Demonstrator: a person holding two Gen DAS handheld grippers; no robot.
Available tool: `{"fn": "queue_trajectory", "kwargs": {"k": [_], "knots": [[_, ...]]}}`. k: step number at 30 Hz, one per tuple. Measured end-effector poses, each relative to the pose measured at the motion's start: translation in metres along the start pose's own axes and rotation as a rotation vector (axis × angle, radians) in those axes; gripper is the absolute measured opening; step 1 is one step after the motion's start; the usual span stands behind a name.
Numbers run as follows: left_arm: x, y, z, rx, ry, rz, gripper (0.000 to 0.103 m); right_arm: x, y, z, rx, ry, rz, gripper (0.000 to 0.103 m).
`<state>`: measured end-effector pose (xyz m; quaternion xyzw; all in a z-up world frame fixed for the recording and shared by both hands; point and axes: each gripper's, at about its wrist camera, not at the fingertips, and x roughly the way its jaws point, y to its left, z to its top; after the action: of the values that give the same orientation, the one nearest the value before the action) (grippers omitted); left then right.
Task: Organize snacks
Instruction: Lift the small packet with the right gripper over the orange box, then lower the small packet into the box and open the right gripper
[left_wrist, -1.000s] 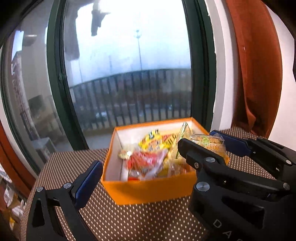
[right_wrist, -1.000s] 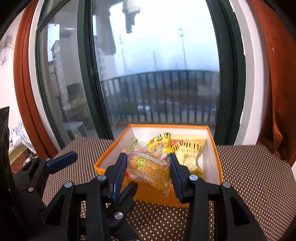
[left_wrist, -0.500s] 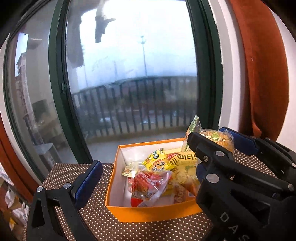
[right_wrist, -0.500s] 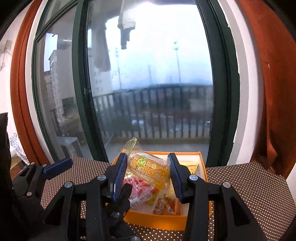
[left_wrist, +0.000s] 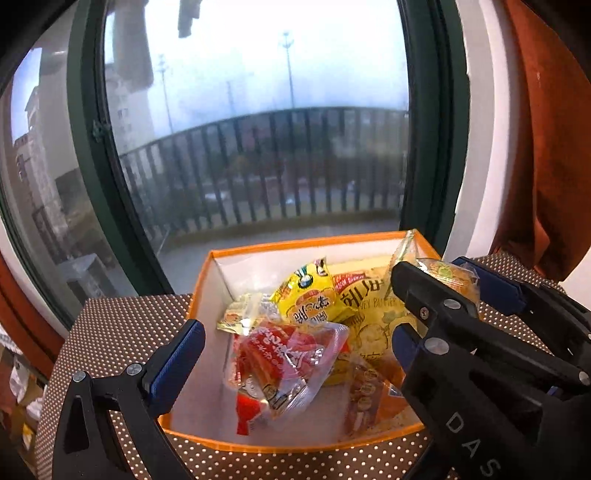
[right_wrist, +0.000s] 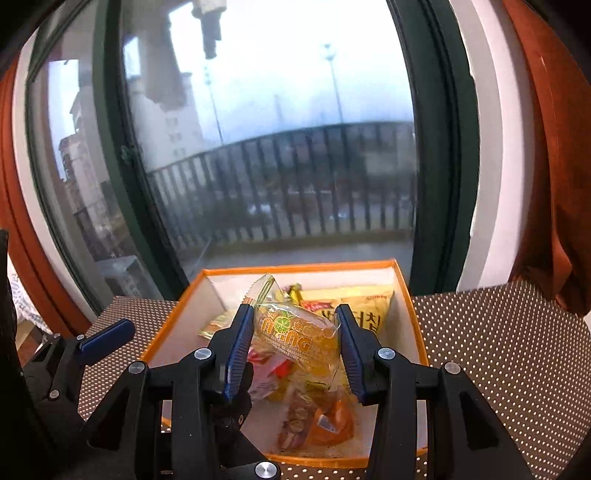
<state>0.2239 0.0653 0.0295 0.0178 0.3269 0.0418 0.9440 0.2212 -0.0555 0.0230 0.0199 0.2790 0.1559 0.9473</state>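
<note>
The right gripper (right_wrist: 291, 347) has come down closer to the orange box (right_wrist: 404, 291) since half a second ago, so more of the box's inside shows now. The left gripper (left_wrist: 291, 343) has come lower over the box too.

The right gripper squeezes a clear orange snack pack (right_wrist: 295, 338) with a lime picture on it. Its two blue pads (right_wrist: 236, 343) press the pack from both sides. The pack hangs in the air over the middle of the box. From the left camera, the same pack (left_wrist: 447, 275) peeks out between the right gripper's black fingers, over the right side of the box.

The left gripper holds nothing. Its fingers are spread wide apart, with one blue pad (left_wrist: 177, 360) over the left wall of the box (left_wrist: 207, 280).

Inside the box lie more snacks. A red snack pack (left_wrist: 284, 358) sits on top near the front. A small yellow snack bag (left_wrist: 308, 295) is behind it. A big pale yellow chip bag (left_wrist: 369, 314) leans at the back right. An orange-brown pack (right_wrist: 325, 421) lies at the front.

The box sits on a brown cloth with white dots (right_wrist: 498, 350). Behind it is a big window (right_wrist: 277, 147), and a rust-red curtain (right_wrist: 554, 166) hangs on the right.
</note>
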Motion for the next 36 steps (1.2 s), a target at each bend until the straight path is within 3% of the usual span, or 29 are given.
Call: {"fn": "queue_trajectory", "kwargs": {"k": [7, 14, 20, 24, 29, 36], "knots": [[0.036, -0.006, -0.003, 0.001, 0.073, 0.011, 0.102, 0.031, -0.011, -0.005, 0.015, 0.063, -0.052, 0.048], [0.062, -0.011, -0.011, 0.011, 0.171, 0.007, 0.102, 0.046, -0.014, -0.013, -0.010, 0.105, -0.157, 0.048], [0.080, -0.014, -0.017, 0.010, 0.236, -0.004, 0.102, 0.062, -0.026, -0.020, 0.020, 0.169, -0.144, 0.048], [0.087, -0.020, -0.018, 0.033, 0.235, 0.030, 0.102, 0.073, -0.033, -0.025, 0.043, 0.218, -0.151, 0.048], [0.097, -0.022, -0.020, 0.026, 0.271, -0.011, 0.102, 0.084, -0.043, -0.031, 0.086, 0.284, -0.137, 0.048], [0.103, -0.021, -0.024, 0.028, 0.297, -0.006, 0.102, 0.087, -0.041, -0.035, 0.096, 0.332, -0.137, 0.049]]}}
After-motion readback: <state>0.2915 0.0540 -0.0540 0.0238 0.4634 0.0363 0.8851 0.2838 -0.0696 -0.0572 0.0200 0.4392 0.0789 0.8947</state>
